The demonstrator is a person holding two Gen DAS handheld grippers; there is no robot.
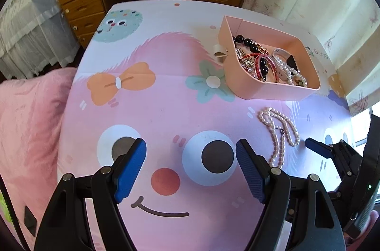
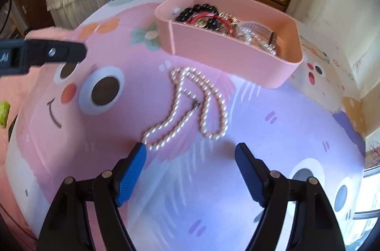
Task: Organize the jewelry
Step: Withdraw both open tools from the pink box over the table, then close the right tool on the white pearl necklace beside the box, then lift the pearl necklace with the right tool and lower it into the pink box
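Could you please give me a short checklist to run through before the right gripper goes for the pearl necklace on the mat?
1. Right gripper open, nothing between its pads: ok.
2. Pearl necklace lies loose on the mat, outside the pink tray: ok.
3. Necklace lined up between the fingers: not ok, it lies just ahead.
4. Left gripper open, empty, clear of the necklace: ok.
5. Room in the tray: cannot tell.

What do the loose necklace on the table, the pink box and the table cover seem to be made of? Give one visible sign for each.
Pearl necklace: pearl or imitation pearl, glossy; small rounded white beads with bright highlights.
Pink box: probably moulded plastic, matte; thin, smooth, even-coloured walls with rounded corners.
Table cover: likely printed plastic sheet or coated cloth; flat cartoon print with a fold crease.
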